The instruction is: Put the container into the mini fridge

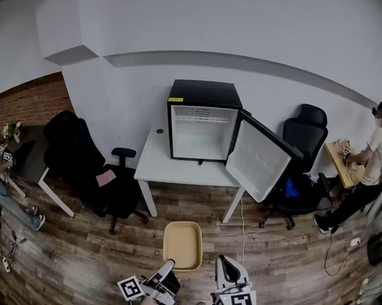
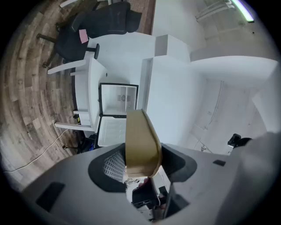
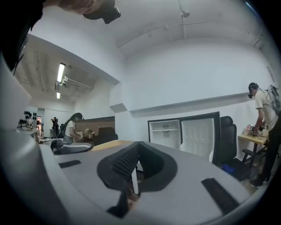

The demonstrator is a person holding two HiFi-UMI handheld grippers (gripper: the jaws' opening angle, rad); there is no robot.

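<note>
Container (image 2: pixel 141 143) — clamped inside left tool (image 2: pixel 142 169).

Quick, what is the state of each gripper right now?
Left gripper: closed on the rim of the tan container.
Right gripper: closed, holding nothing.

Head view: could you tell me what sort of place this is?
Probably a shared office or lab workroom: black office chairs, a white desk bearing an open mini fridge, and other people at work.
</note>
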